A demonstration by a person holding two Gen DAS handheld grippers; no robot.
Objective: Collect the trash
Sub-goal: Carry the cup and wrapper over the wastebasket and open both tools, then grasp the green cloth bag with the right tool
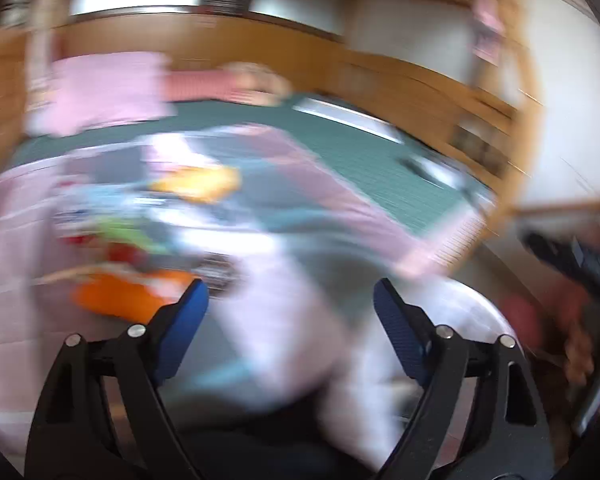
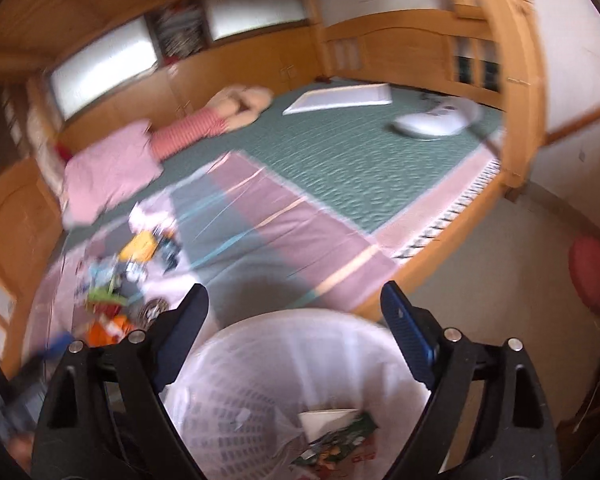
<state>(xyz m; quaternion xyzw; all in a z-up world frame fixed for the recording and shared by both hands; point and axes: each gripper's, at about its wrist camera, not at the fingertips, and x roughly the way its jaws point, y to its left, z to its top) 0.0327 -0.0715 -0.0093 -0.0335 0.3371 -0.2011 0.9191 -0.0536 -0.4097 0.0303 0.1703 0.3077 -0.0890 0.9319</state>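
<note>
A: Quick, where was the trash?

B: Mostly in a heap (image 2: 136, 276) on the bed, left of centre in the right wrist view: yellow, green and orange wrappers on a striped pink and grey sheet (image 2: 284, 232). I'd guess the sheet was there to keep the litter together and off the green mat (image 2: 339, 152).

A: And the bin?

B: White mesh basket (image 2: 260, 392) with a liner, bottom centre, right under the right gripper (image 2: 294, 308). Some printed packets (image 2: 335, 440) already lay in it, so collecting was partly done. It probably stood against the bed edge so each trip was short.

A: Right claw?

B: Spread wide, nothing between the pads (image 2: 407, 332). It hung over the basket mouth.

A: Left one?

B: Left gripper (image 1: 290, 304) spread too, empty, aimed at the heap (image 1: 148, 220). That view was badly smeared, so the single pieces couldn't be told apart. An orange wrapper (image 1: 120, 296) sat nearest its left pad (image 1: 184, 320), near but apart.

A: Anything else?

B: Pink cloth (image 2: 108, 168), a plush toy (image 2: 236, 104), a white frame (image 2: 339, 98) and a white appliance (image 2: 431, 122) further up the bed. None looked like trash. A pink cushion (image 2: 591, 276) on the floor, right edge.

A: Progress?

B: My call: midway. Heap still large.
</note>
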